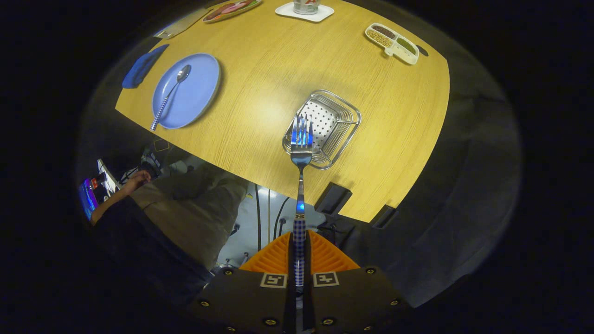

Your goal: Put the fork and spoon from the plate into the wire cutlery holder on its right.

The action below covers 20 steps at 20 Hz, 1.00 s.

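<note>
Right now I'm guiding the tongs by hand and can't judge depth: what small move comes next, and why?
Probably lower the fork tines first into the wire cutlery holder. The tongs are shut on its checked handle, and its tines already sit over the holder's near rim. The spoon lies on the blue plate.

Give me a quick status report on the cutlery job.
Gripper shut on fork, tines over wire cutlery holder. Spoon still on blue plate. Nothing blocking.
</note>
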Available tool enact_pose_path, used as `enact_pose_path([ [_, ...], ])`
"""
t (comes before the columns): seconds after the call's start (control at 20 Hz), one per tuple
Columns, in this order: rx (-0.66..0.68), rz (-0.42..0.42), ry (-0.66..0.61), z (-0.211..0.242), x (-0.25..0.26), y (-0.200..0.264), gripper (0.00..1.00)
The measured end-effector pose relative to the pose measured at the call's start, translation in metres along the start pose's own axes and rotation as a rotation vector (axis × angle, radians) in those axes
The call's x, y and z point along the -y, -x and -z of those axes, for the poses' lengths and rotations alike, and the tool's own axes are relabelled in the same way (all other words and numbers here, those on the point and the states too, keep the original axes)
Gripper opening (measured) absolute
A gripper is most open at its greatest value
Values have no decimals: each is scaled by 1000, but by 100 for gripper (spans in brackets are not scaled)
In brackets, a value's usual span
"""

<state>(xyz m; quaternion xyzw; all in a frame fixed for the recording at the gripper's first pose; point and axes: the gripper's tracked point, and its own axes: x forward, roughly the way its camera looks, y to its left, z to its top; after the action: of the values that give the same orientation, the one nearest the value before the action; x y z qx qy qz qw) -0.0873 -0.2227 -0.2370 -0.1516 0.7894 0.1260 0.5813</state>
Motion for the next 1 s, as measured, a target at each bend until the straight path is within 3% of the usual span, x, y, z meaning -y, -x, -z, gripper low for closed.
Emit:
enact_pose_path([
  [0.15, -48, 14, -2, -8, 12, -6, 6],
  [0.7, -271, -68, -32, -46, 21, -20, 6],
  [1.0, -322, -70, -80, -71, 26, -30, 6],
])
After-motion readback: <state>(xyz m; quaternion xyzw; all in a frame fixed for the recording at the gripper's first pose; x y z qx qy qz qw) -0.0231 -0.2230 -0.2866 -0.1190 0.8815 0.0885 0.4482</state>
